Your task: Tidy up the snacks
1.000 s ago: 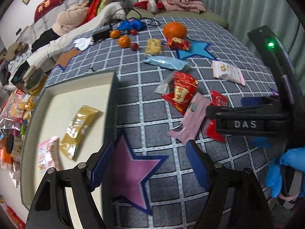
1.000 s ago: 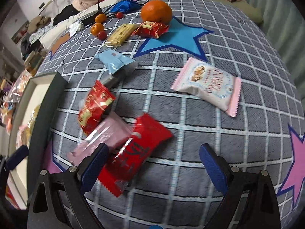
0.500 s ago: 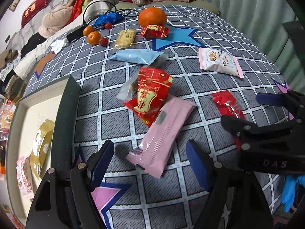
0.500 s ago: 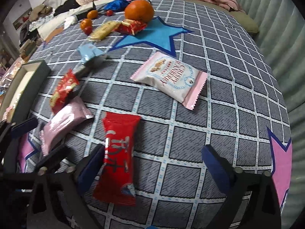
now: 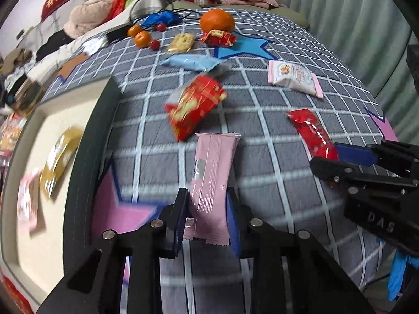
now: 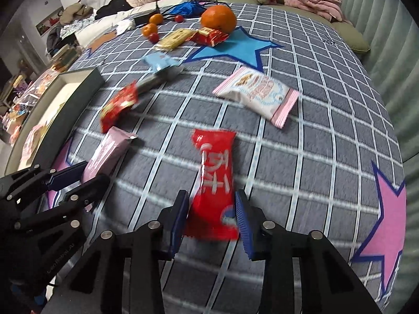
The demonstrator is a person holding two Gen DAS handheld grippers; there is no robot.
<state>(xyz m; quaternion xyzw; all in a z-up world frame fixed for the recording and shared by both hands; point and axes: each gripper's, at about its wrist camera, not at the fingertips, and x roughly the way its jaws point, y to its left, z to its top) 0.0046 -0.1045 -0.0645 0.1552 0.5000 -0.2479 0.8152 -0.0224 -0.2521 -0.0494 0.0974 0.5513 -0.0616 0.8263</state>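
With jaws just closed, the left gripper [image 5: 207, 216] pinches the pink packet [image 5: 212, 180] and the right gripper [image 6: 210, 218] the red packet [image 6: 216, 180], evidently for transfer to the tray [image 5: 86, 141].

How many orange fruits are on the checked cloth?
3: a big orange by the blue star, and two small ones near the far edge. Clutter may hide more.

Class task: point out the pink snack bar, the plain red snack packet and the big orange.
pink snack bar [image 5: 212, 183], left wrist view, wrapper middle.
red snack packet [image 6: 216, 180], right wrist view, wrapper middle.
big orange [image 6: 218, 18], right wrist view, peel.
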